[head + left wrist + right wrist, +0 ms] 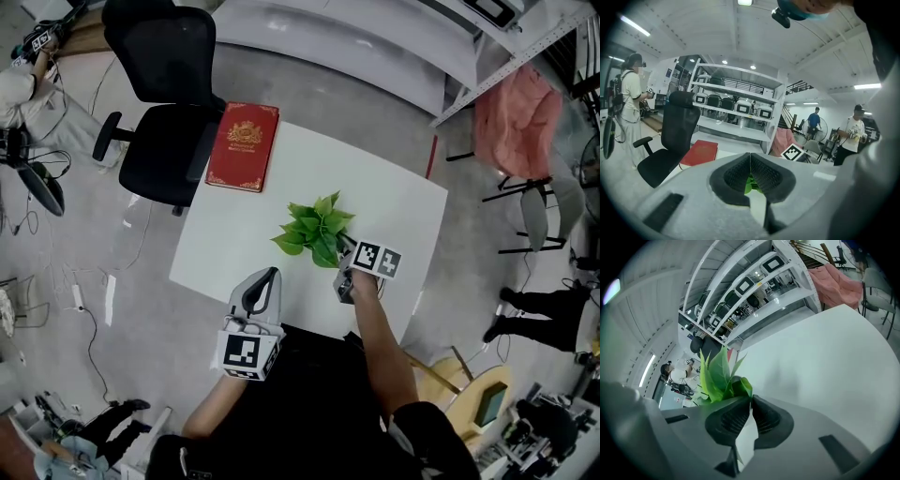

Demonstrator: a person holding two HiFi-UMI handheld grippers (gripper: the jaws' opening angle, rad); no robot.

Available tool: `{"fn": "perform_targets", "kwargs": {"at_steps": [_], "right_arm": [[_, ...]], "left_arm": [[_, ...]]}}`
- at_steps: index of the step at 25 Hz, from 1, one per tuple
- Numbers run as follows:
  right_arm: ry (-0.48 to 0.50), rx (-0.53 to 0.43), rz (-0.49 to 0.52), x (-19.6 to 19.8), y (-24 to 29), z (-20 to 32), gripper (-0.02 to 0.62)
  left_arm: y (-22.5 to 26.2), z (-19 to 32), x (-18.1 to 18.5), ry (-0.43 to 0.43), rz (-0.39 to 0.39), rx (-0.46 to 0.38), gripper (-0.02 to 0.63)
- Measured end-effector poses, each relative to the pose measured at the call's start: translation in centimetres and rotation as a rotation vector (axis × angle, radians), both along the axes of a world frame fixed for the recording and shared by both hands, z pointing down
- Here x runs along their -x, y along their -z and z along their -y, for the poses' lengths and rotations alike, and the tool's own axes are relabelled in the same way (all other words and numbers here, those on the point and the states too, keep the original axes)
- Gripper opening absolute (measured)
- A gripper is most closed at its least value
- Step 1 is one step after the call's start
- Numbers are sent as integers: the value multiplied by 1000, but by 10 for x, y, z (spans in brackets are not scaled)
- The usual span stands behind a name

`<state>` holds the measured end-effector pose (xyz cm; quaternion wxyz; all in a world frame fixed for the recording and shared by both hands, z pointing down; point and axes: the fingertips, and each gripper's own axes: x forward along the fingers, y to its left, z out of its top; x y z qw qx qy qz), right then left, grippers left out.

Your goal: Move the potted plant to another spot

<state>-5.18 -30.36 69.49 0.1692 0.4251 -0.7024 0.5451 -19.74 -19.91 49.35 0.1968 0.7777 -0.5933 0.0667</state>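
Jaws of the left gripper (271,276) are pressed together on nothing, and it sits at the near edge of the white surface (394,202), pointing away from the person. I take it to be parked there, out of the way. A little farther in and to the right, the right gripper (341,267) reaches up to the near right side of the potted plant (317,230). Its jaws are also closed, tips meeting right at the edge of the leaves. No pot sits between them, and whether a leaf is nipped cannot be made out. The plant stands about mid-surface, its pot hidden under the foliage, so the move looks not yet begun and a grasp would first need the jaws opened. Beyond it, a red book (244,145) lies at the far left corner, with a black office chair (164,112) just behind.
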Motion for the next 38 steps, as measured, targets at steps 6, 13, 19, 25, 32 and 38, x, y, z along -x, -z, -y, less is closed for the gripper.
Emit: {"fn": "perform_targets", "kwargs": {"at_steps": [6, 13, 19, 25, 32, 38], "right_arm": [[12, 14, -16, 7, -6, 3, 25], [4, 31, -4, 10, -8, 7, 26], [2, 27, 11, 10, -7, 6, 26], [-3, 12, 9, 9, -2, 6, 26], [-17, -11, 3, 2, 8, 4, 26], [-26, -36, 3, -6, 18, 0, 26]], "left_arm": [[-5, 7, 7, 7, -1, 23, 17], [-8, 8, 15, 19, -7, 28, 17], [-11, 1, 15, 27, -17, 37, 17], [-10, -4, 17, 32, -18, 33, 17], [-4, -10, 14, 29, -21, 21, 17], [0, -20, 11, 32, -28, 11, 17]]}}
